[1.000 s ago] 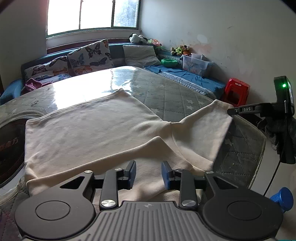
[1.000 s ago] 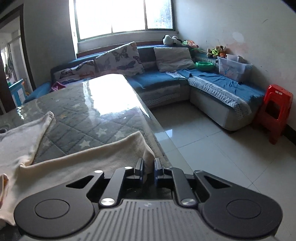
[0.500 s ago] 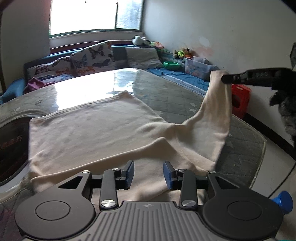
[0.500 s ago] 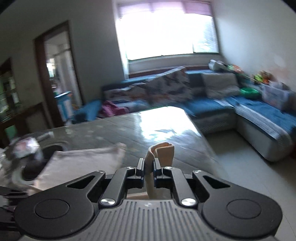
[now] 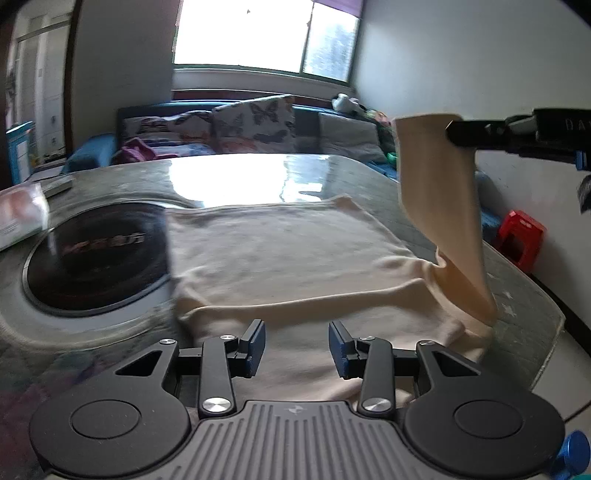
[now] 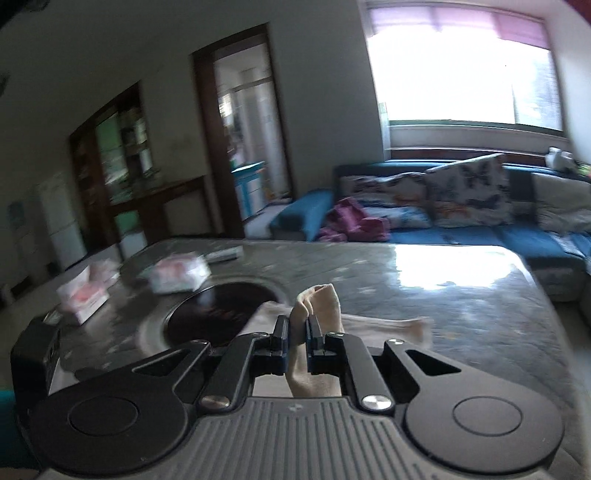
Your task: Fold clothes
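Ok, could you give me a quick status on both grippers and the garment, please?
Right gripper shut on sleeve, lifted. Left gripper opening, nothing gripped. Cream garment flat on table. Nothing blocking.

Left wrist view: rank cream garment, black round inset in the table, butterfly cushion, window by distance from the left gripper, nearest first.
From the left gripper, jaws opening with nothing clamped:
1. Cream garment, directly under and ahead of the fingers.
2. Black round inset, ahead to the left in the table.
3. Butterfly cushion, on the sofa past the table's far edge.
4. Window, on the back wall above the sofa.
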`<action>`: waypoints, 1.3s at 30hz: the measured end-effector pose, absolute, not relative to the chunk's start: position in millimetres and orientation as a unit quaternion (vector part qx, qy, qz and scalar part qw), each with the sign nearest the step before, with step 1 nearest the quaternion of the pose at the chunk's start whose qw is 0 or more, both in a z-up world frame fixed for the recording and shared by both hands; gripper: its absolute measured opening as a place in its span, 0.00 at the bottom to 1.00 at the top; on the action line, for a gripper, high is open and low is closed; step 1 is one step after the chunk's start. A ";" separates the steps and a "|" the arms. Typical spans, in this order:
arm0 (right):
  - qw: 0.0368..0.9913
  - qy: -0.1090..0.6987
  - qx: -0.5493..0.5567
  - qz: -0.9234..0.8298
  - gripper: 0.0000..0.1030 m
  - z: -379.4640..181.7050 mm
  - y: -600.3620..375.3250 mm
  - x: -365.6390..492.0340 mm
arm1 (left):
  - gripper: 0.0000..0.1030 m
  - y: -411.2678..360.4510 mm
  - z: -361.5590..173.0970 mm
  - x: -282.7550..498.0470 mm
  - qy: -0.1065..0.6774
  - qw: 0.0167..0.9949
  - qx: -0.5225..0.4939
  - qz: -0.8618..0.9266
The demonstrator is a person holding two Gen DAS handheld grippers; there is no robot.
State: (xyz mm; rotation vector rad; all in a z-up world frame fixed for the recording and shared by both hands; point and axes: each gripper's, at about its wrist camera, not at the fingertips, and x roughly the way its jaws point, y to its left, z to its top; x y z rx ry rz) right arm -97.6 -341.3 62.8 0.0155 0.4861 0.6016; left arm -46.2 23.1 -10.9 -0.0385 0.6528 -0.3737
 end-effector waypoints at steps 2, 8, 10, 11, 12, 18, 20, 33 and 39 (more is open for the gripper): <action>0.916 0.246 -0.007 0.316 0.08 57.0 -319.6 -99.2 | 0.40 34.0 -10.6 -49.2 0.317 0.932 -0.027 -0.174; 0.888 0.281 -0.044 0.362 0.08 35.3 -266.7 -94.8 | 0.41 60.8 -11.9 -55.7 0.314 0.936 -0.044 -0.150; 0.880 0.290 -0.055 0.372 0.08 27.7 -254.8 -95.3 | 0.42 66.0 -13.0 -55.8 0.315 0.936 -0.049 -0.145; 0.875 0.296 -0.060 0.377 0.08 23.1 -248.3 -96.0 | 0.42 68.1 -13.7 -55.9 0.316 0.937 -0.050 -0.143; 0.871 0.302 -0.062 0.382 0.08 19.7 -245.0 -96.1 | 0.42 70.2 -14.3 -56.1 0.317 0.937 -0.052 -0.140; 0.856 0.317 -0.073 0.400 0.14 9.6 -236.9 -100.2 | 0.42 71.9 -14.4 -53.5 0.314 0.938 -0.055 -0.134; 0.859 0.316 -0.073 0.396 0.16 12.0 -242.7 -102.1 | 0.42 71.3 -12.5 -53.8 0.311 0.939 -0.054 -0.135; 0.887 0.377 -0.042 0.264 0.19 -23.4 -344.5 -111.1 | 0.33 32.2 -13.3 -50.7 0.307 0.931 -0.020 -0.199; 0.886 0.396 -0.039 0.240 0.19 -46.9 -361.2 -110.5 | 0.29 20.3 -25.6 -43.8 0.332 0.920 0.006 -0.209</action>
